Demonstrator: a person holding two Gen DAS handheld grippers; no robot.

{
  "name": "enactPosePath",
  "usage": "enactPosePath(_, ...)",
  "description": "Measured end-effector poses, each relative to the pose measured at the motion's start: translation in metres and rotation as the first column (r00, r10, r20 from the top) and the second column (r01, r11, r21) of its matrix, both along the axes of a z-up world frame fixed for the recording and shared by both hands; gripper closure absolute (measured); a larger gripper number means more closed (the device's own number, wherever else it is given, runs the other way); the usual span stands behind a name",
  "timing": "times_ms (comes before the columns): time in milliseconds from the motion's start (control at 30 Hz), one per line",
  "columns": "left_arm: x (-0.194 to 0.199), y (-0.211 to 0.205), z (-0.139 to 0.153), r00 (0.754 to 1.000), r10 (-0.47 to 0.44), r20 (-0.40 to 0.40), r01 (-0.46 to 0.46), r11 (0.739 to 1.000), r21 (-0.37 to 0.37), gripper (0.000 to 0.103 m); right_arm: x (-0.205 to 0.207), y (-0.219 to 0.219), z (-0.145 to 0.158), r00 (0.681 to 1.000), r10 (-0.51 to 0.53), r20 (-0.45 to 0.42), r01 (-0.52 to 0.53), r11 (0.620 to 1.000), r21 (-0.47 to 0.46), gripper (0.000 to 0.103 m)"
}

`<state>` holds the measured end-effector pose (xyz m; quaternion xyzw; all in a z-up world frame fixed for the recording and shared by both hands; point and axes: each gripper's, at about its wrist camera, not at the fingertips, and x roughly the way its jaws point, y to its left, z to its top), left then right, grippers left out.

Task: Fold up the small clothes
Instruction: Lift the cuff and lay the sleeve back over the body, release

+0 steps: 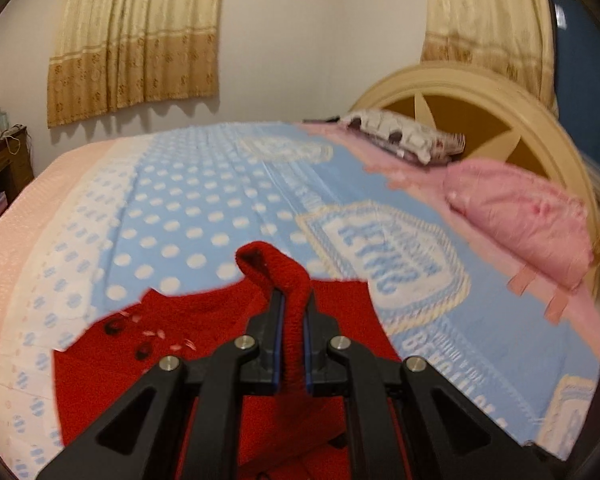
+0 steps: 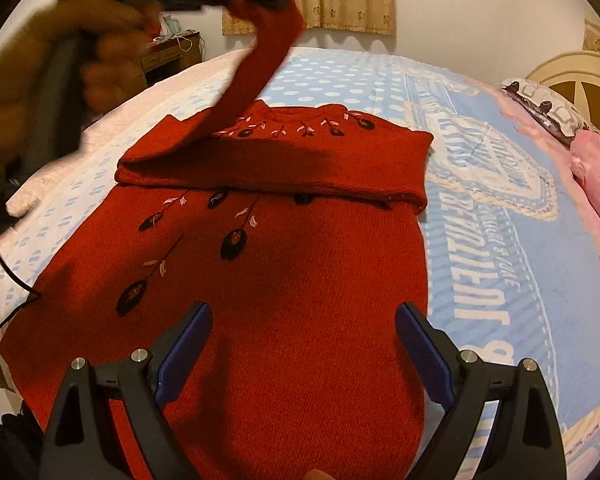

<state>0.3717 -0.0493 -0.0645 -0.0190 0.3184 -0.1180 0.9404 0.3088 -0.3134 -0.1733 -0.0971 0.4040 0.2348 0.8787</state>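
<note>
Left gripper (image 1: 294, 312) clamps the red knitted sweater's (image 2: 284, 280) sleeve (image 2: 256, 68); lay it flat across the chest. Right gripper (image 2: 303, 344) hovers wide, holding nothing.

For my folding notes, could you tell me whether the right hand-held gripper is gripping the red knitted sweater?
No, the right hand-held gripper stands open above the red knitted sweater.

Bed (image 2: 480, 208) — red sweater (image 2: 300, 272), pink pillow (image 1: 520, 220) on top

warm indoor light, fisheye edges, perhaps motion-blurred.
</note>
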Motion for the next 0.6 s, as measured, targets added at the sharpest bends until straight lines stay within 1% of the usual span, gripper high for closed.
enactPosePath(33, 0.003, -0.006, -0.006, 1.000, -0.009, -0.014, 0.009, 1.000, 0.004, 0.093, 0.001, -0.001, -0.001, 1.000, -0.004, -0.007, 0.004, 1.000, 0.005, 0.010)
enactPosePath(67, 0.007, -0.013, -0.016, 0.999, -0.012, -0.039, 0.012, 1.000, 0.015, 0.087, 0.001, -0.003, -0.001, 1.000, -0.008, -0.013, 0.009, 1.000, 0.011, 0.010)
enactPosePath(100, 0.009, -0.017, -0.022, 0.999, -0.014, -0.052, 0.015, 1.000, 0.016, 0.086, 0.001, -0.004, -0.002, 1.000, -0.011, -0.017, 0.012, 1.000, 0.017, 0.010)
enactPosePath(167, 0.009, -0.023, -0.029, 0.996, -0.040, -0.076, 0.041, 0.999, 0.013, 0.081, 0.002, -0.007, -0.003, 0.999, -0.018, -0.032, 0.019, 0.999, 0.033, 0.010)
enactPosePath(233, 0.002, -0.023, -0.028, 0.995, -0.065, -0.072, 0.066, 0.998, 0.014, 0.068, 0.002, -0.009, -0.004, 0.999, -0.026, -0.045, 0.027, 0.999, 0.039, 0.010)
enactPosePath(267, -0.003, -0.020, -0.026, 0.996, -0.070, -0.060, 0.071, 0.997, 0.022, 0.053, 0.003, -0.010, -0.005, 0.998, -0.029, -0.052, 0.032, 0.999, 0.044, 0.010)
enactPosePath(300, -0.009, -0.016, -0.024, 0.997, -0.071, -0.042, 0.072, 0.997, 0.031, 0.042, 0.004, -0.011, -0.005, 0.998, -0.030, -0.056, 0.033, 0.998, 0.045, 0.010)
enactPosePath(333, -0.019, -0.009, -0.019, 0.997, -0.075, -0.011, 0.075, 0.996, 0.039, 0.038, 0.004, -0.010, -0.005, 0.998, -0.031, -0.061, 0.033, 0.998, 0.044, 0.010)
enactPosePath(367, -0.025, -0.002, -0.017, 0.997, -0.080, 0.004, 0.080, 0.996, 0.042, 0.033, 0.005, -0.010, -0.005, 0.998, -0.030, -0.064, 0.032, 0.999, 0.041, 0.010)
enactPosePath(400, -0.033, 0.009, -0.015, 0.997, -0.077, 0.018, 0.076, 0.995, 0.061, 0.027, 0.005, -0.009, -0.006, 0.997, -0.027, -0.066, 0.029, 0.999, 0.035, 0.010)
enactPosePath(433, -0.036, 0.015, -0.016, 0.997, -0.067, 0.024, 0.064, 0.995, 0.079, 0.025, 0.005, -0.008, -0.005, 0.998, -0.022, -0.067, 0.024, 0.999, 0.029, 0.010)
enactPosePath(500, -0.053, 0.043, -0.020, 0.998, -0.008, 0.055, -0.001, 0.988, 0.154, 0.022, 0.004, -0.005, -0.002, 0.998, 0.007, -0.063, -0.007, 1.000, -0.001, 0.010)
enactPosePath(567, -0.064, 0.070, -0.029, 0.996, 0.058, 0.071, -0.072, 0.972, 0.226, 0.021, 0.005, -0.002, 0.005, 0.998, 0.039, -0.051, -0.040, 0.999, -0.029, 0.010)
enactPosePath(600, -0.067, 0.081, -0.033, 0.994, 0.085, 0.073, -0.101, 0.963, 0.249, 0.020, 0.007, -0.001, 0.010, 0.998, 0.048, -0.046, -0.050, 0.998, -0.038, 0.010)
